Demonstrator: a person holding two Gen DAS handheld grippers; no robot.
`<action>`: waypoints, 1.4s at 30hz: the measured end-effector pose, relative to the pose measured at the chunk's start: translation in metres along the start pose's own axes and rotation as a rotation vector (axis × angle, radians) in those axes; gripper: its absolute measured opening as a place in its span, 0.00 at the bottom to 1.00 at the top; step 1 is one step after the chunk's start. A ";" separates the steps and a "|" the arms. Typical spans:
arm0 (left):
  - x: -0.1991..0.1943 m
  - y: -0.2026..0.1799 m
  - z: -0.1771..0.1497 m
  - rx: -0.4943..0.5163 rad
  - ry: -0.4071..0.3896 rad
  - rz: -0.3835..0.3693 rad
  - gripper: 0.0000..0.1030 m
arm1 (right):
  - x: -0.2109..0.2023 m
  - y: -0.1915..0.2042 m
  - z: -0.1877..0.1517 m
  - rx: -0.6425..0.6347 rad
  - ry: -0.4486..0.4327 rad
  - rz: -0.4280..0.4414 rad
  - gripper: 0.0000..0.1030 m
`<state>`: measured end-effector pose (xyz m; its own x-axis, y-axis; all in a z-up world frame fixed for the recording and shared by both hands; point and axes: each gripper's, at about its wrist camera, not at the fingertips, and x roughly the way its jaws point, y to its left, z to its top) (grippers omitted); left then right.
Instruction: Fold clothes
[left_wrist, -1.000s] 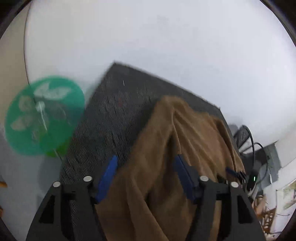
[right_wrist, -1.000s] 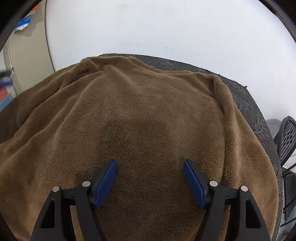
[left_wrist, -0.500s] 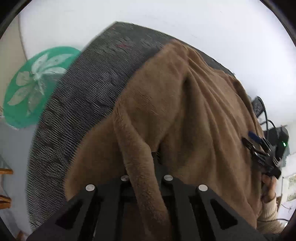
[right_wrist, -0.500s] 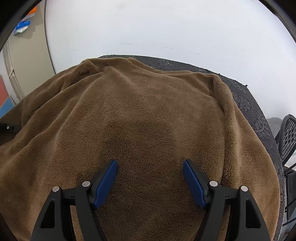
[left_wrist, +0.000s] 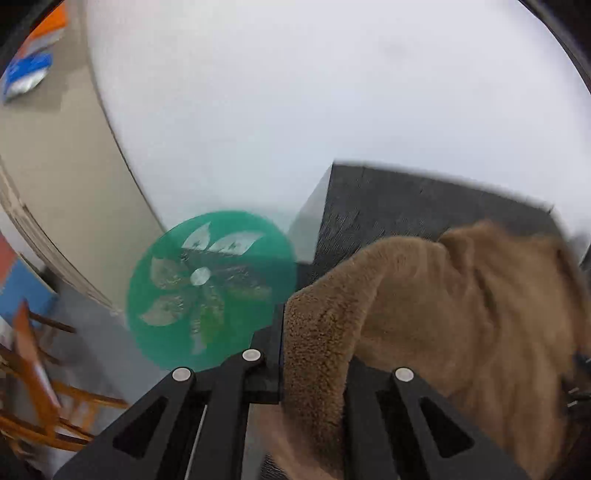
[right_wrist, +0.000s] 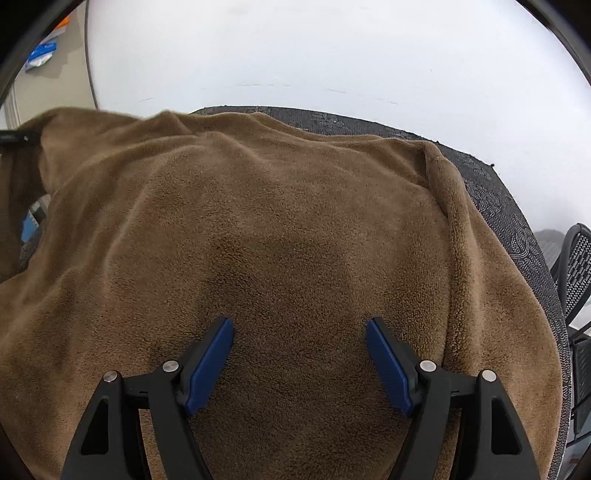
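Note:
A brown fleece garment (right_wrist: 295, 236) lies spread over a dark grey patterned table (right_wrist: 491, 192). My right gripper (right_wrist: 299, 354) hovers open just above its near middle, blue pads (right_wrist: 212, 360) apart, nothing between them. My left gripper (left_wrist: 314, 350) is shut on a fold of the brown fleece garment (left_wrist: 317, 332) at its left edge, and the fold is lifted off the dark table (left_wrist: 406, 199). In the right wrist view, that raised edge (right_wrist: 59, 125) stands up at far left, next to a black piece of the left gripper.
A green round disc with a white leaf pattern (left_wrist: 210, 291) stands left of the table. Orange wooden furniture (left_wrist: 33, 369) is at lower left. A black mesh chair (right_wrist: 576, 266) sits off the table's right side. A white wall lies behind.
My left gripper closed on the garment's left edge and has lifted it upward and leftward; the cloth's left side now rises off the table. My right gripper has stayed still and open.

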<state>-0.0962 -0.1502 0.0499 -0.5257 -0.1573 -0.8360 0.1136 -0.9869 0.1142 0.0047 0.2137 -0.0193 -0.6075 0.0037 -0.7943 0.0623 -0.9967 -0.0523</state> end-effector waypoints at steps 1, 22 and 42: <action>0.000 0.002 0.005 0.009 -0.006 0.028 0.10 | 0.000 -0.001 0.000 0.005 0.001 -0.001 0.75; 0.025 0.025 0.013 0.005 0.017 0.160 0.79 | 0.005 -0.003 0.001 0.033 0.018 0.001 0.79; 0.007 0.049 0.002 -0.039 0.063 0.060 0.93 | 0.004 -0.004 0.001 0.039 0.021 0.008 0.79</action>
<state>-0.0956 -0.1997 0.0505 -0.4629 -0.2125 -0.8605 0.1766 -0.9735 0.1454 0.0008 0.2173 -0.0219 -0.5899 -0.0032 -0.8075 0.0365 -0.9991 -0.0226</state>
